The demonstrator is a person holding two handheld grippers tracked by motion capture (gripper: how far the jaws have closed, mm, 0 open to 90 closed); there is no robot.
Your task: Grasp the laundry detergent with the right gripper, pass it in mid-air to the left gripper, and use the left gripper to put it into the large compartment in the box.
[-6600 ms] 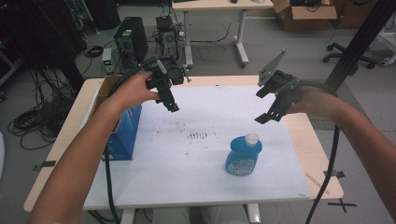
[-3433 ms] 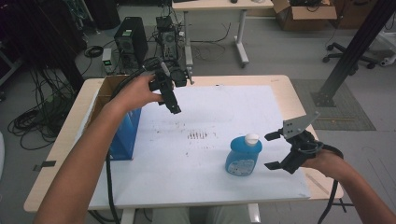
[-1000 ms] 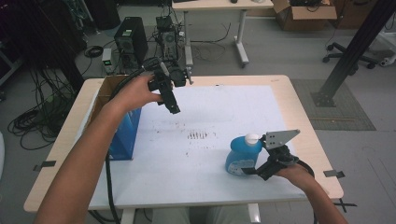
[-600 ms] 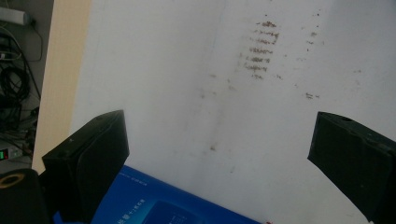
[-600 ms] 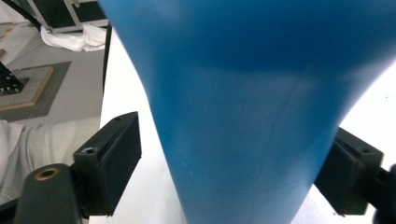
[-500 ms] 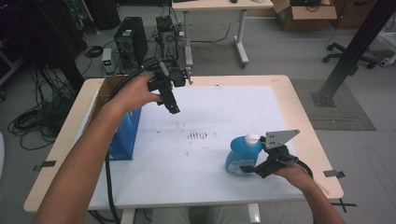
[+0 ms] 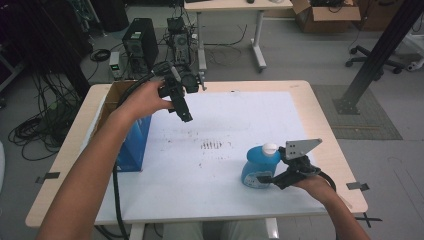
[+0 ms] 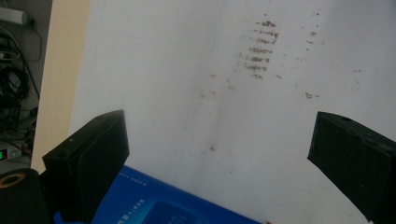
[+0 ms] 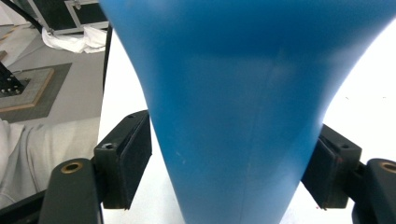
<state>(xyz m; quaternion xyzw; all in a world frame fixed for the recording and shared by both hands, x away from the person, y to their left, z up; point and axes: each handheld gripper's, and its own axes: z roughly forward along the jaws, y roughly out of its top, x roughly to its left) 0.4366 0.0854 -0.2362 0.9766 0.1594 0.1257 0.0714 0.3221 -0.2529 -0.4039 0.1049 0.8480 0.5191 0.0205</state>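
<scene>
Near the table's (image 7: 325, 125) front edge, the right gripper (image 7: 280, 176) has its jaws just closing around the blue bottle (image 7: 259, 167), pads touching its sides. Left gripper (image 7: 182, 107) hovers with jaws apart over the blue box (image 7: 134, 145). Next up, probably a firm squeeze, then a lift.

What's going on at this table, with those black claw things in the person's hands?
A person holds a two-jaw gripper in each hand. The right gripper has just been closing its jaws around a blue bottle that stands near the front of the white table; in its own view the pads sit against the bottle's sides. The left gripper hangs open above the table beside a blue box, holding nothing.
</scene>
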